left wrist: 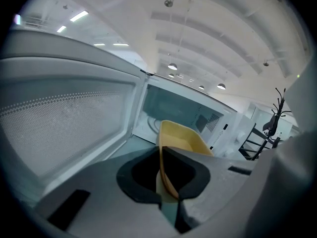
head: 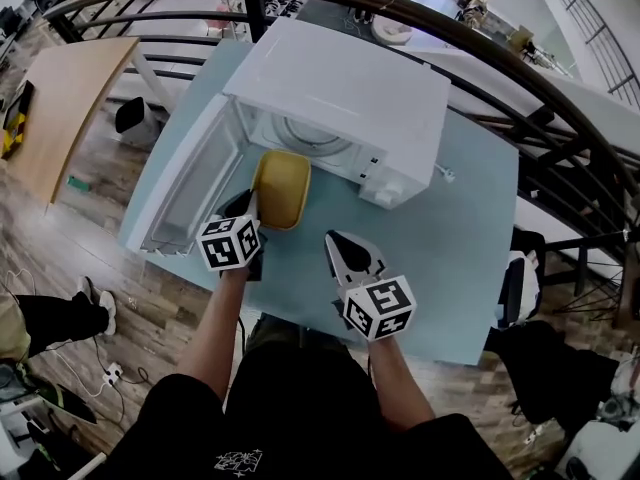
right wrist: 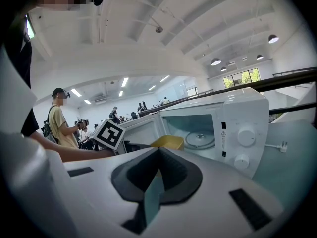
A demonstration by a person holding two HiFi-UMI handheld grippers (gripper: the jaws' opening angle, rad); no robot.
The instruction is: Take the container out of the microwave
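The yellow container (head: 281, 188) sits at centre frame, just in front of the open white microwave (head: 340, 98), over the pale blue table (head: 455, 233). The left gripper (head: 248, 211) pinches the container's near wall between its jaws, with the forearm reaching up from the lower frame. The right gripper (head: 343, 248) is to the lower right of the container and apart from it, its jaws pressed together on nothing and pointing toward the upper left.

No legible word, brand or number anywhere.
Left marker cube (head: 230, 243), right marker cube (head: 379, 307): black-and-white square code patterns, no lettering.
Microwave (right wrist: 237, 118) control panel: small warning-triangle sticker (right wrist: 222, 133), print beneath too small to read; knobs show no readable scale.
Black shirt (head: 300, 418): white chest graphic (head: 238, 460), illegible.
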